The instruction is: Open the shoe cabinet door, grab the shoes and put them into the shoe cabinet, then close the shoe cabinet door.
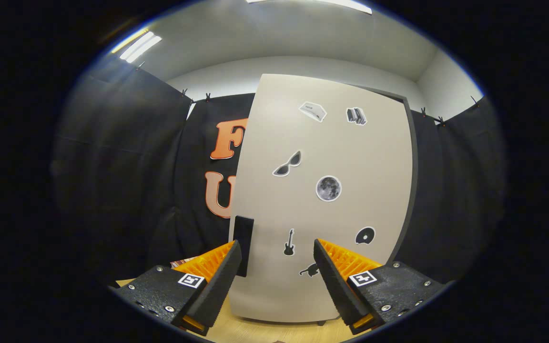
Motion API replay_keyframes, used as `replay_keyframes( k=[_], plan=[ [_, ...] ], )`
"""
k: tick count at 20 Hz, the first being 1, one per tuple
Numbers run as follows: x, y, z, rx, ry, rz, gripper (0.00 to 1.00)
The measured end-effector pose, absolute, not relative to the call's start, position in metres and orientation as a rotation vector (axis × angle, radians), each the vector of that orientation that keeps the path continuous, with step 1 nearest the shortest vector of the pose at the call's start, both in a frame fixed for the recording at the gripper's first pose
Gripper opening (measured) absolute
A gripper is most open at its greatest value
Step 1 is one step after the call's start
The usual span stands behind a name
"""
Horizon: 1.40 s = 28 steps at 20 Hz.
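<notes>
The shoe cabinet's beige door [331, 157] stands upright just ahead of my fingers, dotted with several stickers. A dark rectangular handle [243, 243] sits on the door's left edge, right behind my left fingertip. My gripper [278, 252] is open, its fingers spread wide with the lower part of the door seen between them and nothing held. A dark frame edge [411, 157] of the cabinet runs along the door's right side. No shoes can be made out.
Black cloth walls [122, 166] surround the cabinet on both sides. A light wooden floor [274, 331] lies below the door. Something reddish [181, 262] peeks out beside my left finger, too hidden to identify.
</notes>
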State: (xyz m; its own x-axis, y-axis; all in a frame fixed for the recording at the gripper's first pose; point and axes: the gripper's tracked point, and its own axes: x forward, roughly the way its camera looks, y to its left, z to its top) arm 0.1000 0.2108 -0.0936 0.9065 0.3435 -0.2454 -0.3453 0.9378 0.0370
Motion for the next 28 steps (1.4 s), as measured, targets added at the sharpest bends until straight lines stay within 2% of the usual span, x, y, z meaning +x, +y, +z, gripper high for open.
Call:
replay_keyframes(
  k=[12,28],
  plan=[
    [0.069,0.138,-0.029,0.041,0.175,0.166,0.95],
    [0.055,0.132,0.001,0.032,0.101,0.133,0.95]
  ],
)
